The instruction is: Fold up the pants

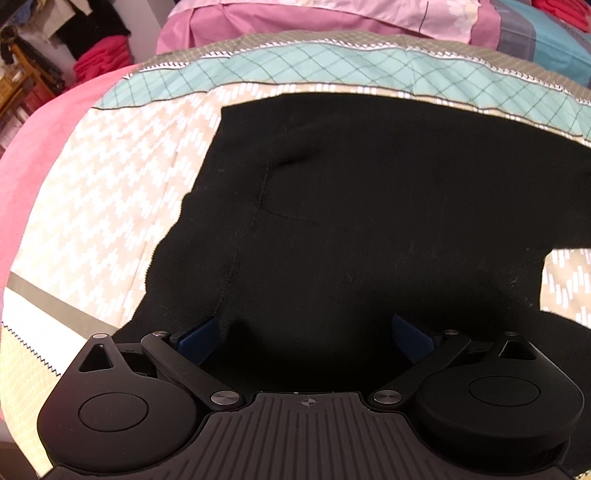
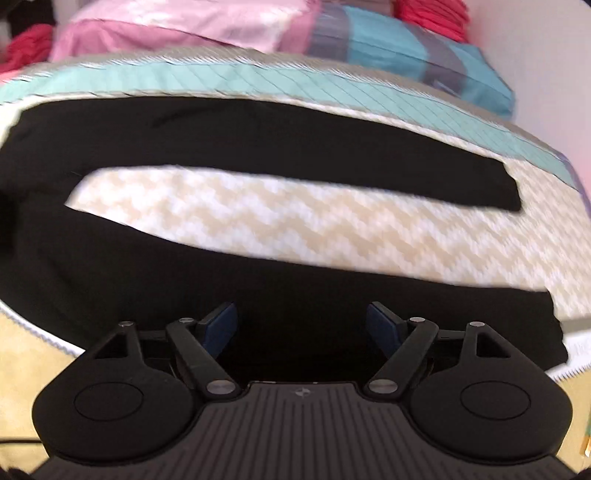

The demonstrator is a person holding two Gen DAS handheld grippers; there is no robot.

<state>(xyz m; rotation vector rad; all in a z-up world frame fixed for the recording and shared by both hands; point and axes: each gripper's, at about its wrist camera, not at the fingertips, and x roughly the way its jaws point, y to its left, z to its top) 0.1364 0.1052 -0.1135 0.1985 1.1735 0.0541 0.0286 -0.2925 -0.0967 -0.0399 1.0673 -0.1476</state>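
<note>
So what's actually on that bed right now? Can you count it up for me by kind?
Black pants: 1, spread out with the two legs apart
Patterned bedspread: 1
Pillows at the head: 2, pink and teal-striped
Grippers: 2, left and right, both open over the pants
Total: 6

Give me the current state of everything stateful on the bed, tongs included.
Black pants: spread flat on the bed, unfolded, legs apart with bedspread showing between them.
Left tongs: open, over the pants' upper part, gripping nothing.
Right tongs: open, over the near leg, gripping nothing.
Bedspread: laid flat under the pants.
Pillows: lying at the head of the bed.
</note>
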